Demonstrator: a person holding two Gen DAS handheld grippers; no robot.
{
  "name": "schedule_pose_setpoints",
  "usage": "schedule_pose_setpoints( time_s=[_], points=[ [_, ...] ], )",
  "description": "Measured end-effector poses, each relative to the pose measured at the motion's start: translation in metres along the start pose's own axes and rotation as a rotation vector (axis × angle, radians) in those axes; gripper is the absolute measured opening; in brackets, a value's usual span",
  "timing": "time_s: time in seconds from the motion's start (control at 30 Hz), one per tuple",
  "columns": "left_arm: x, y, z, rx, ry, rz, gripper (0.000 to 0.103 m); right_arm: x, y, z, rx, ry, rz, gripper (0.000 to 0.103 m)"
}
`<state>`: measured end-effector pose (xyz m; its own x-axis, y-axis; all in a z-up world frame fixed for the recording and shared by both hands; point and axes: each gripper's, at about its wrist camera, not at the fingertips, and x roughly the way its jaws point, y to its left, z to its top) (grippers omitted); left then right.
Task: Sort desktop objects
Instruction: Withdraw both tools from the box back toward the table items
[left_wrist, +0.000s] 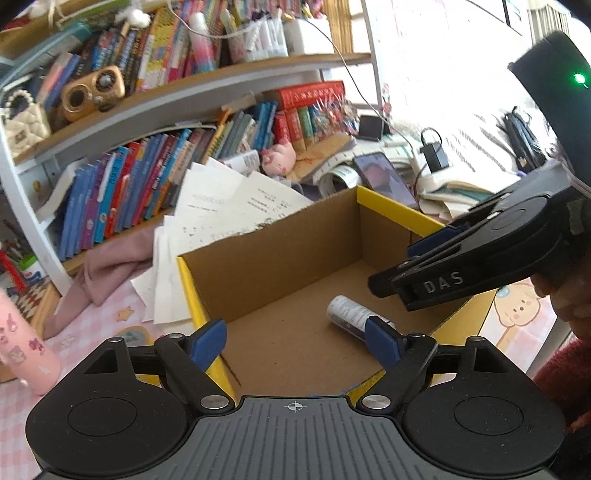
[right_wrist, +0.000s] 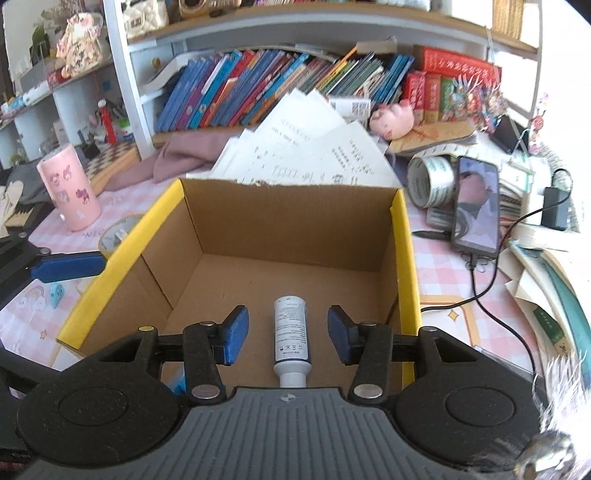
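A yellow-rimmed cardboard box (right_wrist: 402, 236) stands open on the desk; it also shows in the left wrist view (left_wrist: 399, 210). A small white bottle (right_wrist: 291, 339) with a dark band lies on its side on the box floor, and shows in the left wrist view (left_wrist: 351, 315). My right gripper (right_wrist: 288, 336) is open, its blue pads on either side of the bottle and above it, not touching. My left gripper (left_wrist: 295, 341) is open and empty over the box's near-left wall. The right gripper's body (left_wrist: 480, 254) hangs over the box's right side.
A pink tumbler (right_wrist: 70, 188) stands left of the box. Loose papers (right_wrist: 306, 155) lean behind the box. Tape rolls (right_wrist: 432, 181), a phone (right_wrist: 476, 206) with a cable and a charger (right_wrist: 557, 206) lie to the right. Bookshelves (right_wrist: 277, 85) rise behind.
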<state>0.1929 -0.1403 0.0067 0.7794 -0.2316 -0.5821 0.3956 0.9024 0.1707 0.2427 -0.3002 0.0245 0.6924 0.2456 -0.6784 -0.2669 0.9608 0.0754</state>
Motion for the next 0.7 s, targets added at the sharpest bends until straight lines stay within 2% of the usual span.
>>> schedule_pose_setpoints(
  time_s=[0.43, 0.7],
  points=[
    [-0.058, 0.001, -0.032, 0.006, -0.086, -0.001, 0.089, -0.057, 0.032, -0.034, 0.042, -0.100, -0.096, 0.051],
    [-0.101, 0.006, -0.071, -0.040, -0.054, -0.031, 0.090, -0.094, 0.066, -0.076, 0.083, -0.095, -0.147, 0.053]
  ],
)
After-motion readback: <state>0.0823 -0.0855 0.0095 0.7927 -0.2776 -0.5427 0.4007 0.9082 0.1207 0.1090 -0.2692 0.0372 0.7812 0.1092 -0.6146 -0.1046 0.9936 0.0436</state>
